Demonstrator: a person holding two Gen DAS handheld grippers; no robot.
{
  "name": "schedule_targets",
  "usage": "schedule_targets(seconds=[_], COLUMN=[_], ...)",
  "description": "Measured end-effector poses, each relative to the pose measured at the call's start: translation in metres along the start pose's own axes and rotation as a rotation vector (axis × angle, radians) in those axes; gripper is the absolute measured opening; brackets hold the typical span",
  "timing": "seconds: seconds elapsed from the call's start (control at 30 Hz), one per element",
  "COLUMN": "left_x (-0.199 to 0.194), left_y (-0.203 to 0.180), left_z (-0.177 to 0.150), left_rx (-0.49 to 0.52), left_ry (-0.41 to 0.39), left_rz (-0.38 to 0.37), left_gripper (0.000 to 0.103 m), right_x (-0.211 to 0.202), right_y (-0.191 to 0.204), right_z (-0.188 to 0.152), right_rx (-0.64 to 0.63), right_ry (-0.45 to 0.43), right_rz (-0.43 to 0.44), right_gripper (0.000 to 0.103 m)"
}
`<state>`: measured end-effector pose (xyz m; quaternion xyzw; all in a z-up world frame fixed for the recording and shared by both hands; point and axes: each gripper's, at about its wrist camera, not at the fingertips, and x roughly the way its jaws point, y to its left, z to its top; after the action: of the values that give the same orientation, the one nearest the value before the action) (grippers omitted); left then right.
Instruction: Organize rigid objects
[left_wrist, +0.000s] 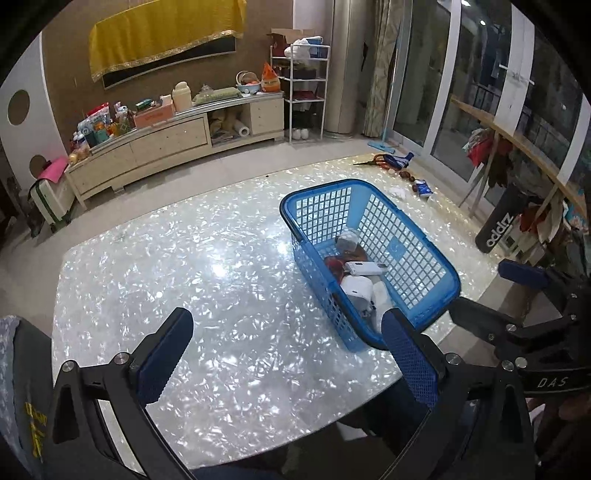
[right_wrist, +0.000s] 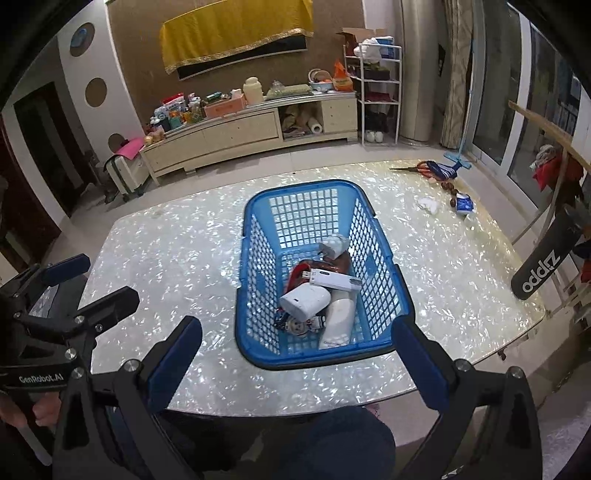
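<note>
both grippers off the load now: left gripper (left_wrist: 280, 354) and right gripper (right_wrist: 301, 363) w/ fingers spread wide, nothing between them. blue basket (right_wrist: 380, 236) sits mid-bench, items piled at its near end. leftovers lie by the bench's far right corner, e.g. scissors (right_wrist: 424, 168); prob next, so reach over the basket rim, not through it.

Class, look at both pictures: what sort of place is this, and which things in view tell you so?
Most likely a home living room. A long low cabinet crowded with household goods stands against the wall, a suitcase sits beside it, and a blue basket rests on a shell-patterned table.
</note>
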<state>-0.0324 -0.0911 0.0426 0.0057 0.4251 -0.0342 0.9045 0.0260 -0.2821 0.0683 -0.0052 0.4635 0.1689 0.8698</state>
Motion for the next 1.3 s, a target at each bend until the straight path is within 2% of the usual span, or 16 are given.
schedule_targets(seconds=[0.33, 1.3], left_x=[-0.010, -0.007], left_y=[0.011, 0.024], left_z=[-0.006, -0.006], left_rx=[-0.030, -0.051], left_ry=[-0.026, -0.030], left_rz=[0.027, 0.010], left_gripper=[0.102, 0.102], right_x=[-0.001, 0.003], right_y=[0.013, 0.019], right_z=[0.000, 0.001], right_rx=[-0.044, -0.043], right_ry=[-0.014, -0.010], right_rz=[0.005, 0.030], right_gripper=[0.103, 0.103])
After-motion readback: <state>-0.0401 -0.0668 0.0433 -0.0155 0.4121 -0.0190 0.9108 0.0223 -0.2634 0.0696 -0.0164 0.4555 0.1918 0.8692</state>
